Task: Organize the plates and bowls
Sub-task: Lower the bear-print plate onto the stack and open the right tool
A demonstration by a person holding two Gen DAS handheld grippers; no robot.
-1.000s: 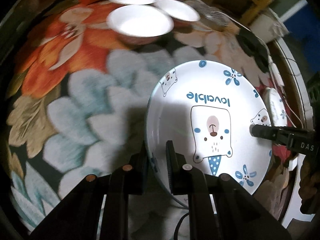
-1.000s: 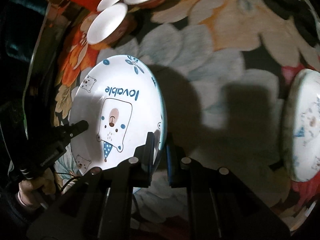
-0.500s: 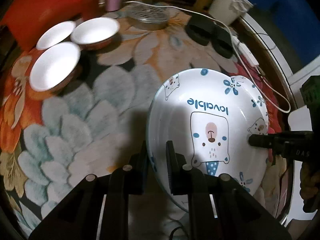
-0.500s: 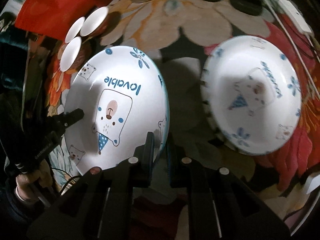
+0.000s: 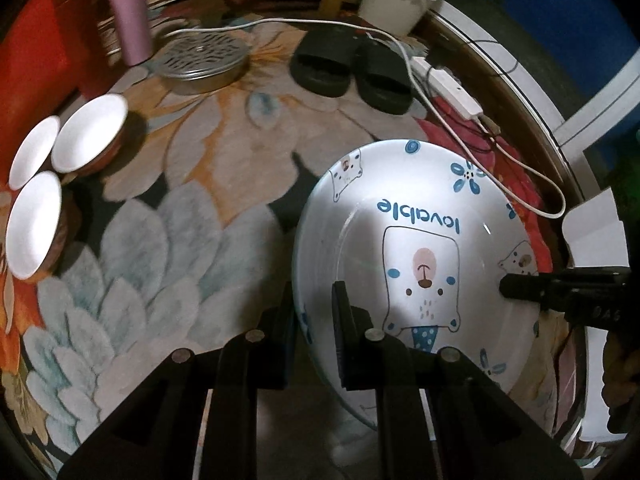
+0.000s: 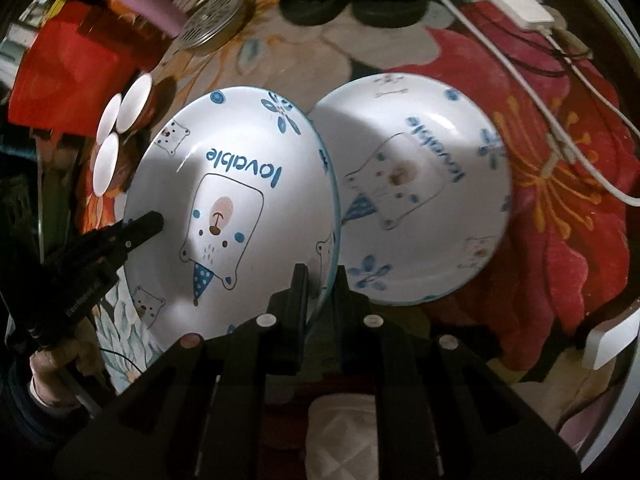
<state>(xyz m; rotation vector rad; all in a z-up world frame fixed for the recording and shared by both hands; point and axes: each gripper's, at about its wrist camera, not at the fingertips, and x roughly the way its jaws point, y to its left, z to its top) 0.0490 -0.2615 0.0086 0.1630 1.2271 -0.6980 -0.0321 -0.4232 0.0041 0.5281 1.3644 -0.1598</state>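
Note:
A white bear plate (image 5: pixel 420 240) marked "lovable" is held above the floral rug by both grippers. My left gripper (image 5: pixel 314 312) is shut on its left rim; it shows in the right wrist view (image 6: pixel 148 228). My right gripper (image 6: pixel 322 284) is shut on the opposite rim of the same plate (image 6: pixel 232 208) and shows in the left wrist view (image 5: pixel 516 284). A second bear plate (image 6: pixel 416 208) lies on the rug just right of the held one. Three small white bowls (image 5: pixel 36 224) (image 5: pixel 90 138) (image 5: pixel 34 152) sit at the far left.
Black slippers (image 5: pixel 348 68), a metal strainer lid (image 5: pixel 204 58), a pink tumbler (image 5: pixel 128 12) and a white cable with power strip (image 5: pixel 456 88) lie at the back. A red cloth (image 6: pixel 68 68) is behind the bowls. The rug's edge curves at right.
Both grippers carried the held plate to the right, away from the bowls. The second bear plate now lies right beside it, partly behind its rim.

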